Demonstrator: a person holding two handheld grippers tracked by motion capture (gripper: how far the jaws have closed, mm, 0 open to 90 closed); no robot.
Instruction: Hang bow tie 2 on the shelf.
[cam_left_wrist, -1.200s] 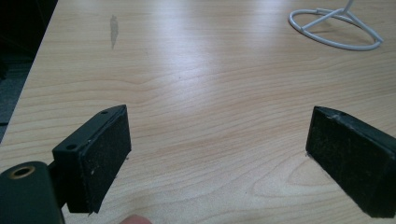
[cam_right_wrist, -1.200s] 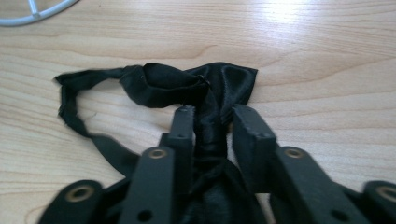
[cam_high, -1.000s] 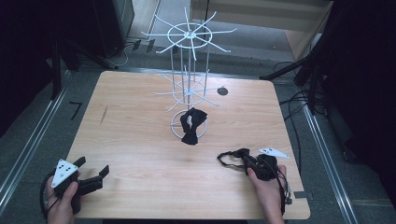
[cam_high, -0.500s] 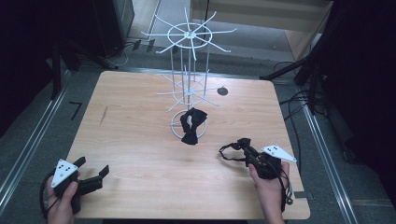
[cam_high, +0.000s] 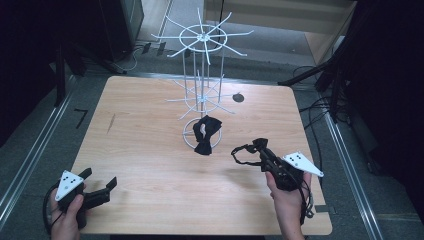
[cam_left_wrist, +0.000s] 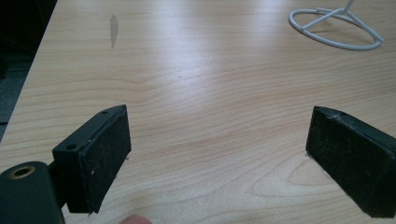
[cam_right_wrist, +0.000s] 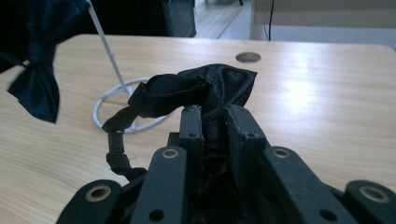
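Half the bow tie (cam_right_wrist: 196, 91) claw-hidden

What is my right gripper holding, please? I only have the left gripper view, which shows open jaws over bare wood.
Observer: The right gripper is shut on a black bow tie, with its strap dangling below.
Operator: Is there another tie anywhere?
Observer: Yes, a second bow tie hangs low on the white wire rack, just above its ring base.
Operator: Are the rack's top arms free?
Observer: In the high view, the top ring of arms carries nothing.
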